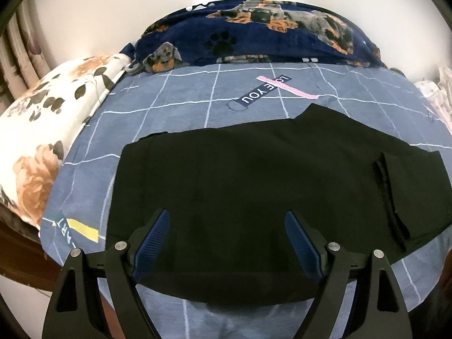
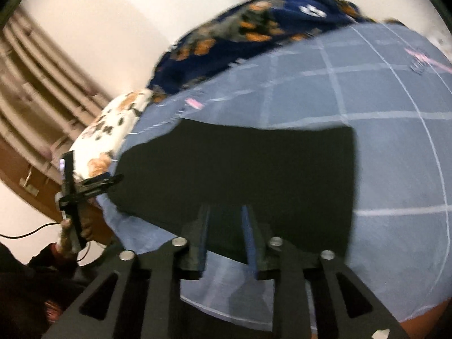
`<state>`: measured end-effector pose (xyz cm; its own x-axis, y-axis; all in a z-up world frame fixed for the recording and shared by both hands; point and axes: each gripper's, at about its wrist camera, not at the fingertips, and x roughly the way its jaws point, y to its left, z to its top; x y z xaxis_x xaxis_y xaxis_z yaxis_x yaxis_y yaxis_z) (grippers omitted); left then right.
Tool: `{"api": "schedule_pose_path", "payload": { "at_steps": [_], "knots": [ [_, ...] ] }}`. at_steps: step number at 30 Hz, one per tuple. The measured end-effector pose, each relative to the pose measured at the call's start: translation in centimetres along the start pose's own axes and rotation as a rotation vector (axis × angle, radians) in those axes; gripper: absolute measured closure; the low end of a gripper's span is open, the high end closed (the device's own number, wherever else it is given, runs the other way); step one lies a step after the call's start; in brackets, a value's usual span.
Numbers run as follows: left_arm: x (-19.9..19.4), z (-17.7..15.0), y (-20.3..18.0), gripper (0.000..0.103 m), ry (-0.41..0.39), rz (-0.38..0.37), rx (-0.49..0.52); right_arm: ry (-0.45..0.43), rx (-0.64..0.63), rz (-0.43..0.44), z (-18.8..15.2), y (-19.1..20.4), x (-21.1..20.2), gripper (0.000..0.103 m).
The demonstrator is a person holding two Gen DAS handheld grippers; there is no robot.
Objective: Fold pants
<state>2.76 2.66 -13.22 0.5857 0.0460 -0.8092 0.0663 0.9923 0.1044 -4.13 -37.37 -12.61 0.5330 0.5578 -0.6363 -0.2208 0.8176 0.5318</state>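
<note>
pants (image 1: 254, 175): black, folded flat
place: on the bed's blue checked sheet (image 1: 175, 113)
pose: spread wide, edges layered at right

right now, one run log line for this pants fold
stage: fold laid | pants: flat on bed sheet | left gripper: open above pants | right gripper: jaws slightly apart, nothing between

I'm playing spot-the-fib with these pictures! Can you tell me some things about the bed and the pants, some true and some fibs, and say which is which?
1. The pants are black. True.
2. The pants lie on a red sheet. False: the sheet is blue-grey with white grid lines.
3. The left gripper is wide open with nothing pinched. True.
4. The blanket at the back has cats on it. False: it shows dogs and paw prints.
5. A flowery pillow sits beside the sheet. True.
</note>
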Motion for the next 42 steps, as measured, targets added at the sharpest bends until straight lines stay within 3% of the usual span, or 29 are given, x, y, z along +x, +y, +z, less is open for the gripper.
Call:
{"api": "schedule_pose_path", "payload": {
  "at_steps": [7,12,14,18,23,26,30,33,34,37,40,42],
  "knots": [
    [-0.1,-0.2,2.4,0.020,0.028,-0.020,-0.019,-0.035,-0.076,0.110,1.8,5.8,0.4,0.066],
    [0.3,-0.4,7.1,0.020,0.127,-0.194,-0.120,-0.045,-0.057,0.216,2.3,8.1,1.8,0.058],
    [0.7,-0.7,10.5,0.020,0.175,-0.304,-0.222,-0.026,-0.057,0.238,2.1,8.8,2.8,0.055],
    [2.1,-1.9,16.2,0.020,0.254,-0.447,-0.406,0.016,-0.063,0.230,1.5,9.3,4.4,0.054],
    [3.4,-2.8,18.0,0.021,0.310,-0.478,-0.383,0.023,-0.030,0.234,1.3,8.6,4.8,0.049],
    [4.8,-3.8,18.6,0.023,0.348,-0.496,-0.434,0.019,-0.016,0.231,1.3,8.4,4.7,0.046],
    [5.5,-5.0,19.6,0.024,0.347,-0.593,-0.521,0.017,0.007,0.226,1.2,8.0,4.8,0.042],
    [5.6,-5.4,19.4,0.024,0.343,-0.641,-0.524,0.021,0.038,0.240,1.2,7.6,5.1,0.041],
    [5.5,-5.3,19.2,0.024,0.334,-0.698,-0.526,0.024,0.047,0.244,1.2,7.4,5.2,0.041],
    [5.3,-5.0,19.0,0.024,0.304,-0.778,-0.533,0.032,0.054,0.239,1.1,7.4,5.5,0.039],
    [5.2,-4.7,19.0,0.024,0.250,-0.934,-0.570,0.033,0.053,0.236,1.1,7.5,5.6,0.036],
    [5.1,-4.2,18.7,0.024,0.232,-0.901,-0.540,0.032,0.057,0.237,1.1,7.4,5.6,0.035]
  ]
}}
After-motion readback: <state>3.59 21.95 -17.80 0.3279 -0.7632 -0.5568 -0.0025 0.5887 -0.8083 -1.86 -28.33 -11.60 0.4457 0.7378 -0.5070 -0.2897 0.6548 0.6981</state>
